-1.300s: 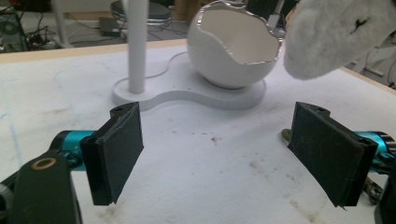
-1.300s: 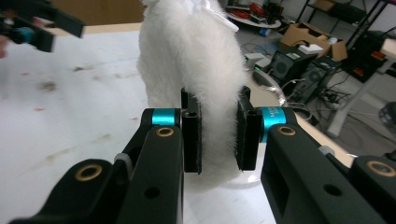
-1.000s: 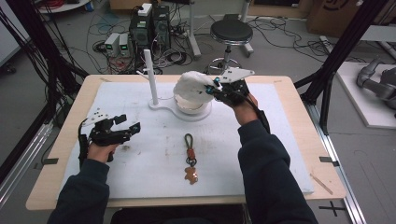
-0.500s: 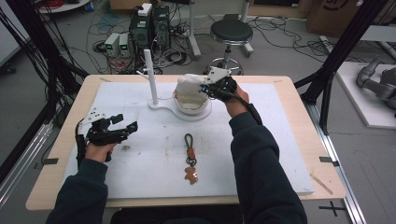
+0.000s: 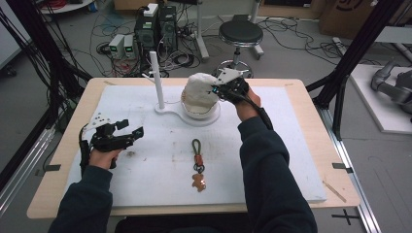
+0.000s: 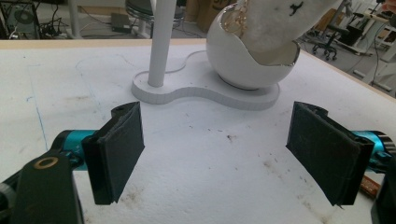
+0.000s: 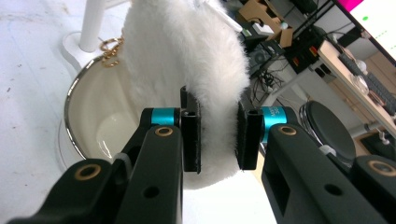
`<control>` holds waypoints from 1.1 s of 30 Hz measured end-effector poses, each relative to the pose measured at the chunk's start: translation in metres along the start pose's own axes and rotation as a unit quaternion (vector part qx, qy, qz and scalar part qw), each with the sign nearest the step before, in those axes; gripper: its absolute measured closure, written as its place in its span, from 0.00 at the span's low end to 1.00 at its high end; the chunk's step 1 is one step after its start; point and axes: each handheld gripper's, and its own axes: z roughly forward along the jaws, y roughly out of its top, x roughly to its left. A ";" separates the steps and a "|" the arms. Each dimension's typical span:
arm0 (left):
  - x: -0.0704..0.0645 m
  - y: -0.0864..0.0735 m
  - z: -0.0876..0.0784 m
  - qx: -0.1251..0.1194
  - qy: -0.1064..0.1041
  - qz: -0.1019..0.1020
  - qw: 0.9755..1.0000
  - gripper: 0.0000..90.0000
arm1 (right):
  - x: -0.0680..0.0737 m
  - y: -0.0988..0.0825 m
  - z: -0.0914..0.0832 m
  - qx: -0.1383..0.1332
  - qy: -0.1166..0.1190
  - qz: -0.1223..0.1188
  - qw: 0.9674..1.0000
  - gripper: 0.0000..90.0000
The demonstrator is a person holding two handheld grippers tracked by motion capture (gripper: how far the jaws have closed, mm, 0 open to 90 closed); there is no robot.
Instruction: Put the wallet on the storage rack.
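Over the one white bowl (image 5: 200, 110), the right gripper (image 7: 218, 130) pinches one fluffy white plush (image 7: 187, 60), while the left gripper (image 6: 217, 144) gapes wide, empty, near one keychain (image 5: 197, 165).

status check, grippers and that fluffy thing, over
Right gripper shut on white furry pouch, held over the egg-shaped bowl. Left gripper open, empty, low over the mat. Keychain lies untouched mid-mat; white post stands beside the bowl.

Near the table's (image 5: 301, 111) far edge, post (image 5: 156, 80) and bowl (image 5: 200, 112) block passage; keychain (image 5: 197, 165) lies centre; left side open.
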 end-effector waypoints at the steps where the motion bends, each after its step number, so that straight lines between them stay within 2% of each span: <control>1: 0.000 0.000 0.000 0.000 -0.001 0.000 1.000 0.21 | 0.000 0.000 0.000 0.002 -0.003 0.004 1.000 0.85; 9: -0.001 0.000 0.001 0.002 -0.003 0.001 1.000 0.21 | 0.003 0.000 0.002 0.006 0.000 0.005 1.000 0.85; 14: -0.002 0.000 0.001 0.002 -0.003 0.000 1.000 0.21 | 0.014 0.002 0.014 0.021 0.012 -0.024 0.999 0.85; 19: -0.002 -0.001 0.001 0.002 -0.006 -0.001 1.000 0.21 | 0.029 -0.004 0.035 0.043 0.041 -0.069 0.996 0.86; 22: -0.002 -0.001 0.001 0.002 -0.007 -0.001 1.000 0.21 | 0.032 -0.007 0.039 0.051 0.042 -0.073 0.995 0.85; 23: -0.002 -0.002 0.001 0.004 -0.009 0.000 1.000 0.21 | 0.033 -0.009 0.038 0.046 0.044 -0.066 0.996 0.81; 24: -0.002 -0.002 0.001 0.004 -0.009 0.001 1.000 0.21 | 0.031 -0.010 0.037 0.045 0.051 -0.051 0.996 0.71; 25: -0.002 -0.002 0.001 0.004 -0.009 0.001 1.000 0.21 | 0.029 -0.011 0.035 0.044 0.063 -0.020 0.997 0.59; 26: -0.002 -0.002 0.001 0.004 -0.009 0.001 1.000 0.21 | 0.029 -0.011 0.035 0.044 0.063 -0.020 0.997 0.59; 27: -0.002 -0.002 0.001 0.004 -0.009 0.001 1.000 0.21 | 0.026 -0.013 0.032 0.043 0.076 0.014 0.996 0.52; 28: -0.003 -0.001 0.001 0.003 -0.010 0.002 1.000 0.21 | 0.019 -0.019 0.020 0.024 0.093 0.063 0.993 0.51; 29: -0.003 -0.001 0.001 0.003 -0.010 0.002 1.000 0.21 | 0.017 -0.024 0.012 0.002 0.085 0.074 0.994 0.50; 30: -0.003 -0.002 0.001 0.002 -0.011 0.002 1.000 0.21 | 0.017 -0.024 0.012 0.002 0.085 0.074 0.994 0.50; 31: -0.004 -0.002 0.000 0.004 -0.015 0.004 1.000 0.22 | 0.013 -0.031 -0.002 -0.006 0.086 0.104 0.991 0.44; 33: -0.005 -0.002 0.000 0.002 -0.017 0.007 1.000 0.25 | 0.005 -0.041 -0.018 0.002 0.101 0.154 0.983 0.41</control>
